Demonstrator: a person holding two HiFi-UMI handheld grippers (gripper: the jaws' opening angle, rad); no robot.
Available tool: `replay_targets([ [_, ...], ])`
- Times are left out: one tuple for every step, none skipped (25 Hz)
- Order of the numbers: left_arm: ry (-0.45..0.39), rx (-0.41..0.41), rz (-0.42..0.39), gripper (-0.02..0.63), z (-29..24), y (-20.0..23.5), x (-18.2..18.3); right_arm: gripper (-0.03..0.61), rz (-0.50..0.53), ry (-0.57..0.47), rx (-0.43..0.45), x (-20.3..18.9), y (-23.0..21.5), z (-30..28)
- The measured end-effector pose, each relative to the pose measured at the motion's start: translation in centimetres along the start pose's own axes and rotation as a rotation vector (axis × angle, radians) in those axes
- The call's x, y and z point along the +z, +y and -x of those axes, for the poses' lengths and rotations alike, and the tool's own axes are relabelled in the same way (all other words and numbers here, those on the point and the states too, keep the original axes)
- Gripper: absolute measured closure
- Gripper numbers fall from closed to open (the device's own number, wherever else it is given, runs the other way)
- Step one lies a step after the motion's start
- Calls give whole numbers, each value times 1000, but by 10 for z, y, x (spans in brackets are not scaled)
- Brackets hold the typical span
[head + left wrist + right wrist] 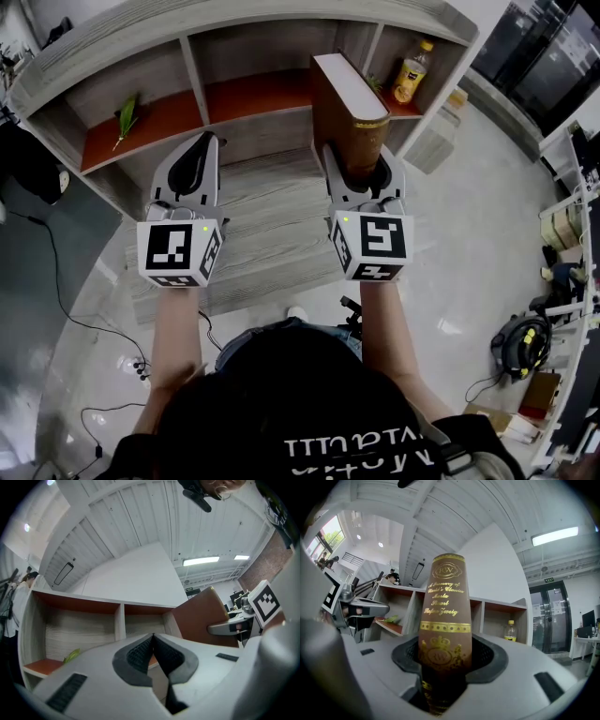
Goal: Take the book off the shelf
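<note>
Two claws are up by the shelf (253, 94). The right claw (364, 174) squeezes the brown book (345, 108), upright, seemingly just clear of the shelf's right end. The left claw (199, 152) is closed, empty.

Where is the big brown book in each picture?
Head view: the book stands upper middle, just right of centre.
Left gripper view: it is right of centre, a plain brown slab.
Right gripper view: it is dead centre, gold-lettered spine facing the camera.
Shared landmark: the shelf with orange boards.
</note>
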State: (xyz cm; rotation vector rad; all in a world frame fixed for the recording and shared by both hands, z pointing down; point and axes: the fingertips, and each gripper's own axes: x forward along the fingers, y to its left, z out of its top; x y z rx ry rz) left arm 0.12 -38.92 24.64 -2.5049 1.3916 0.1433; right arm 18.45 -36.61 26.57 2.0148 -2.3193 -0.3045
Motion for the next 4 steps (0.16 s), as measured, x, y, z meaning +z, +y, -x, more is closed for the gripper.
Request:
replay_targets([
  [0,1,1,603,0,0,0,347,0,1,0,0,0,0],
  [0,2,2,603,0,0,-1,348,1,1,0,-1,0,0],
  [0,3,3,603,0,1,-1,348,1,2,1,-1,0,0],
  [0,5,4,603,0,1,-1,348,1,3,1,-2,-1,0],
])
